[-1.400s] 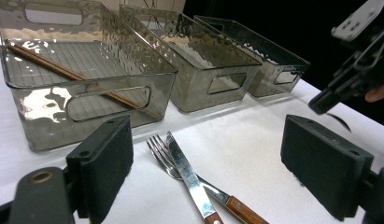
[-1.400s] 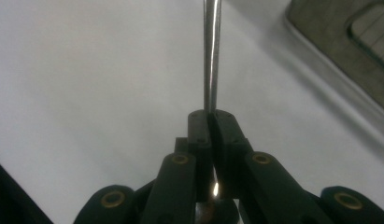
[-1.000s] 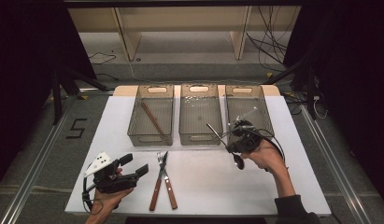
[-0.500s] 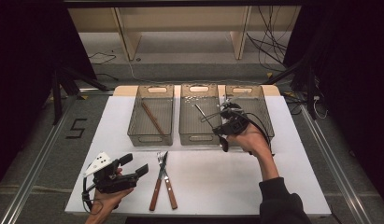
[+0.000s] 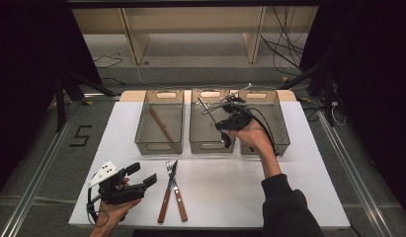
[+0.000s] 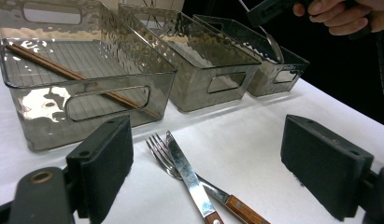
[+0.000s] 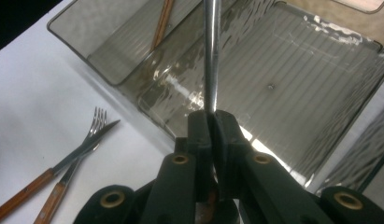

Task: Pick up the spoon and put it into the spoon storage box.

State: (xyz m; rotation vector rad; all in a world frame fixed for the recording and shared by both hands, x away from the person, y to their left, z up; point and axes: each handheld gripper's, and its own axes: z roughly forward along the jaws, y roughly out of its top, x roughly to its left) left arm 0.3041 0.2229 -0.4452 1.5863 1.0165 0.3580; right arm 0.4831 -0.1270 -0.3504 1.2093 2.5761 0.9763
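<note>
My right gripper (image 5: 223,112) hovers over the middle clear bin (image 5: 209,147), shut on a slim metal utensil (image 7: 210,56). Its shaft runs out past the jaws, and a spoon-like bowl (image 6: 274,45) hangs below the hand. My left gripper (image 5: 142,174) rests at the table's front left, jaws wide open with nothing between them. Just right of it a fork (image 5: 180,203) and a knife (image 5: 164,205), both with wooden handles, lie crossed on the white table top (image 5: 230,192). The same fork (image 6: 158,145) and knife (image 6: 186,170) lie ahead of the left gripper (image 6: 215,158).
Three clear bins stand in a row at the back of the table. The left bin (image 5: 158,146) holds a pair of brown chopsticks (image 5: 161,124); the right bin (image 5: 281,129) lies behind my right hand. Dark floor and cables surround the table.
My right hand has carried the utensil left and slightly upward, from in front of the right bin to over the middle bin. The left gripper has stayed still.
</note>
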